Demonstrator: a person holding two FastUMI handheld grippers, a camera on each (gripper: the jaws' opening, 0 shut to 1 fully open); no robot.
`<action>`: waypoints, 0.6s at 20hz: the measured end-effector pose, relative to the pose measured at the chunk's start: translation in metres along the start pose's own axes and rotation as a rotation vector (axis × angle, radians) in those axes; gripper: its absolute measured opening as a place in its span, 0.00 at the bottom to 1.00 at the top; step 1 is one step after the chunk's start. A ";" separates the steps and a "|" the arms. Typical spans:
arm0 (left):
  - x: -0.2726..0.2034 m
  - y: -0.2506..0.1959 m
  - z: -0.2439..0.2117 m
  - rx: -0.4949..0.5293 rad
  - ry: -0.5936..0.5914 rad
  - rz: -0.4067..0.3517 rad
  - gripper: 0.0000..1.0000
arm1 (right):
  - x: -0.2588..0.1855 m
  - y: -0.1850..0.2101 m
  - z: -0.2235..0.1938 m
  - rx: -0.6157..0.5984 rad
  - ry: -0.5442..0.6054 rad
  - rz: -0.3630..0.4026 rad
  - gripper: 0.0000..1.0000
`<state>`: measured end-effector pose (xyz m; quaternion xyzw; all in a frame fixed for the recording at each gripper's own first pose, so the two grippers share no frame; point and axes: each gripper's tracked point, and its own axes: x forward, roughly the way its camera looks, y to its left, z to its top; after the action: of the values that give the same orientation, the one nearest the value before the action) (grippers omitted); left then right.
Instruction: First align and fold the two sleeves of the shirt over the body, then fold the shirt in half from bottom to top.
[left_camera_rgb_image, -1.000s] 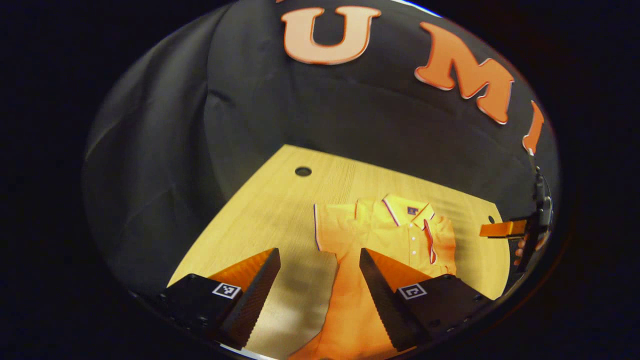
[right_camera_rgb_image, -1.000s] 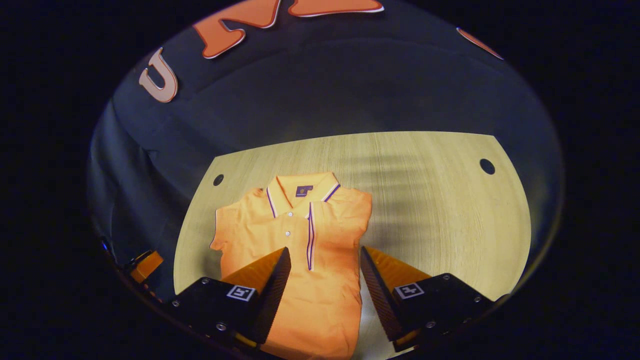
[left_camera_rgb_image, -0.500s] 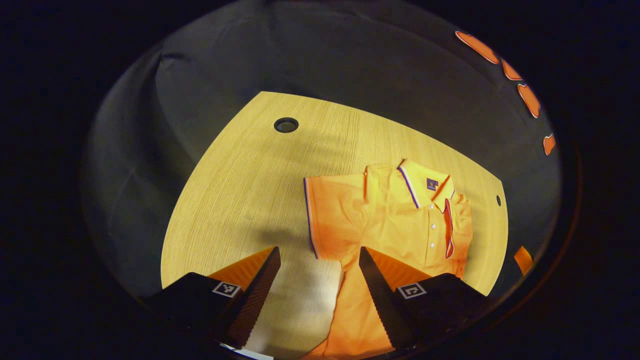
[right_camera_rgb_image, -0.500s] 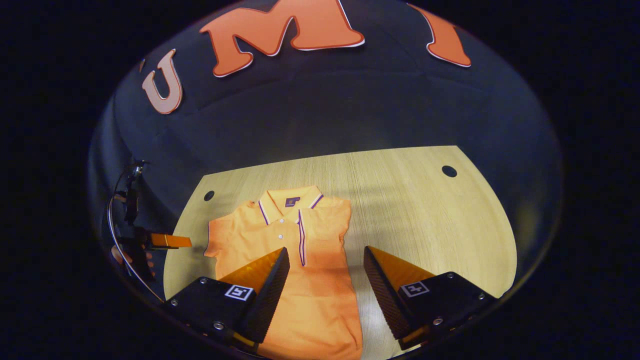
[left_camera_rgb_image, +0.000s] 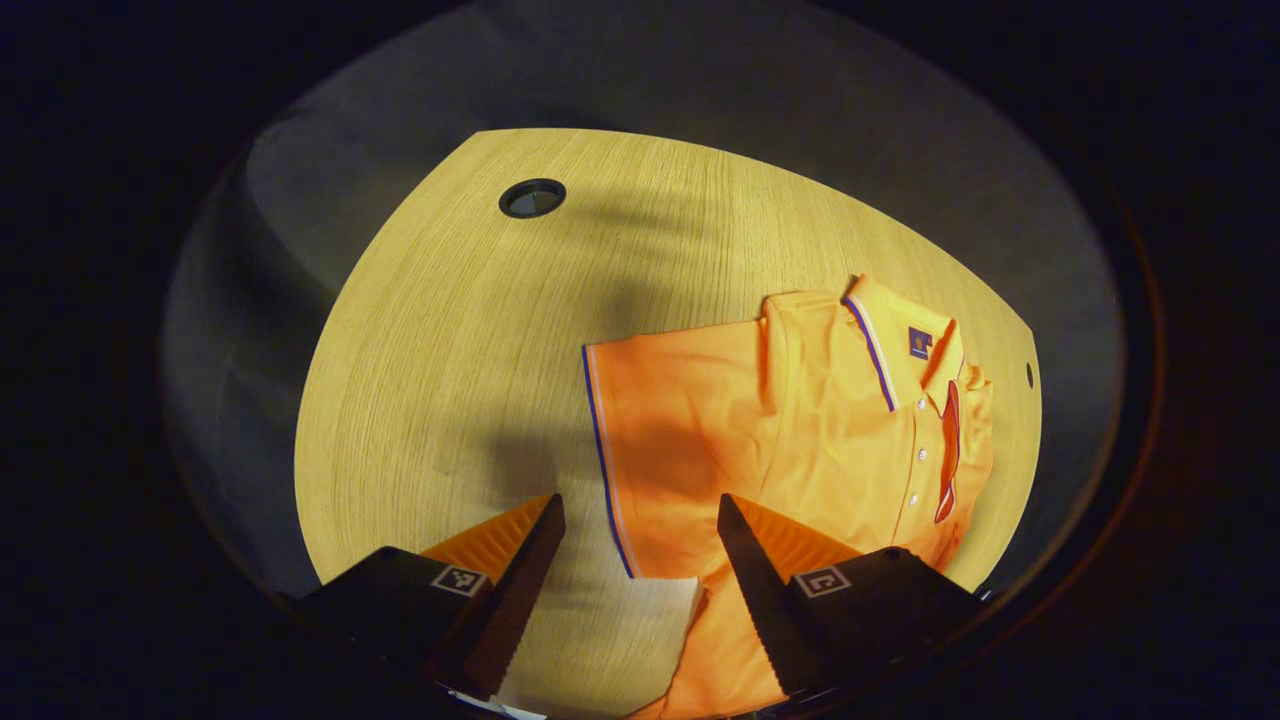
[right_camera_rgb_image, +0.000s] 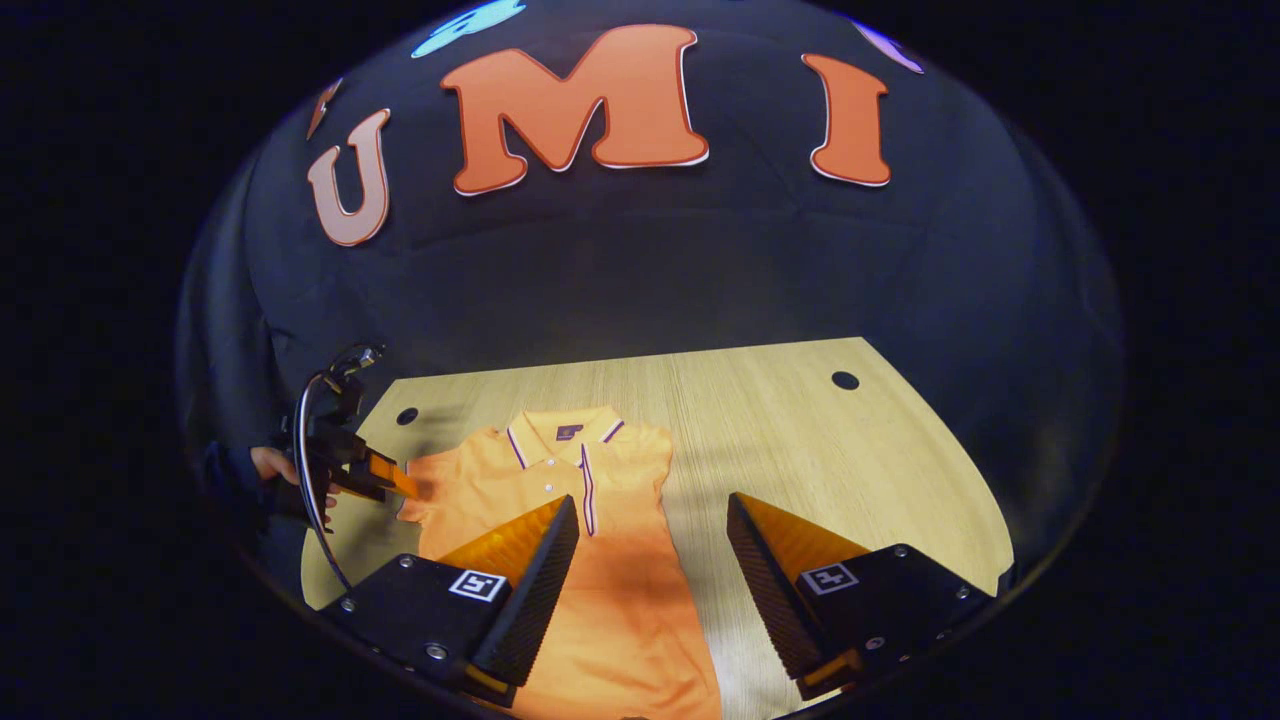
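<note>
So you are on the sleeve step: your left gripper (left_camera_rgb_image: 640, 525), jaws open, hangs over the spread left sleeve (left_camera_rgb_image: 665, 440) of the shirt (right_camera_rgb_image: 590, 520). Next, pinch its trimmed edge and carry it over the body; your right gripper (right_camera_rgb_image: 650, 525) waits open and empty.

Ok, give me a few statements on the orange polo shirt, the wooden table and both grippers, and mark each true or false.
1. The orange polo shirt lies flat on the light wooden table. True.
2. The left gripper is clamped on the sleeve. False: its jaws are open above the outstretched sleeve.
3. The right gripper is open. True.
4. The collar is buttoned shut under a tie. False: there is no tie.
</note>
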<state>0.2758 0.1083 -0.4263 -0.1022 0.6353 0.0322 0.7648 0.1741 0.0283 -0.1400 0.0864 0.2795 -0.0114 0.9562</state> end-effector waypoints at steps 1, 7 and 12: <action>0.005 0.001 0.003 0.003 0.000 0.010 0.93 | -0.004 -0.003 0.001 -0.003 -0.014 -0.006 0.92; 0.018 0.004 0.003 0.023 0.034 0.067 0.80 | -0.028 -0.017 0.007 -0.013 -0.089 -0.051 0.97; 0.022 -0.002 0.009 0.060 0.022 0.066 0.51 | -0.044 -0.025 0.007 0.003 -0.120 -0.072 0.97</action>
<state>0.2886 0.1065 -0.4462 -0.0587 0.6475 0.0371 0.7589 0.1392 0.0011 -0.1144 0.0767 0.2243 -0.0515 0.9701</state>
